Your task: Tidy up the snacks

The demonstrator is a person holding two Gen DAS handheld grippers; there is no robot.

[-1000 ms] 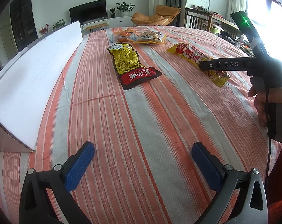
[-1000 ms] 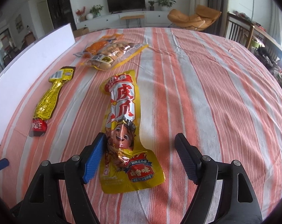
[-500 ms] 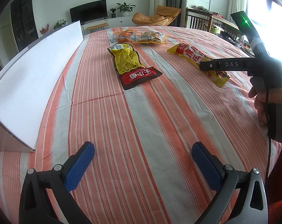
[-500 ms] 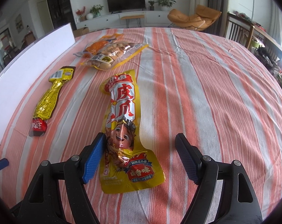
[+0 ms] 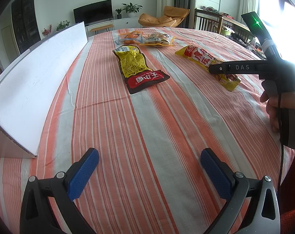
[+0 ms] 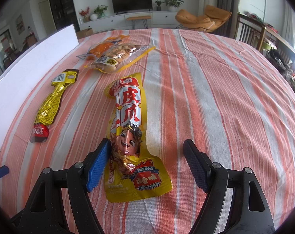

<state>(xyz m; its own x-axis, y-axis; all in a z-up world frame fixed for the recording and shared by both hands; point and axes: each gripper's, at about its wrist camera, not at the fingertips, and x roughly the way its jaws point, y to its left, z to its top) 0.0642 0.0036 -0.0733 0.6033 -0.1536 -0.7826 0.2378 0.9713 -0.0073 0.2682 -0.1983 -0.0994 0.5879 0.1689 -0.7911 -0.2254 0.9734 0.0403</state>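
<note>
A long yellow snack packet with a cartoon face (image 6: 130, 128) lies flat on the striped tablecloth; it also shows in the left wrist view (image 5: 206, 64). My right gripper (image 6: 147, 159) is open, its fingers either side of the packet's near part, the left pad close beside it. A yellow-and-red packet (image 5: 137, 68) lies in mid-table, seen also in the right wrist view (image 6: 50, 105). Two clear packets, one of orange snacks (image 5: 131, 37) and one of brown snacks (image 5: 158, 40), lie at the far end. My left gripper (image 5: 147, 167) is open and empty over bare cloth.
A white cardboard box (image 5: 36, 72) stands along the table's left side. The hand holding the right gripper's handle (image 5: 280, 105) is at the right edge of the left wrist view. Chairs stand beyond the table's far right edge (image 6: 251, 33).
</note>
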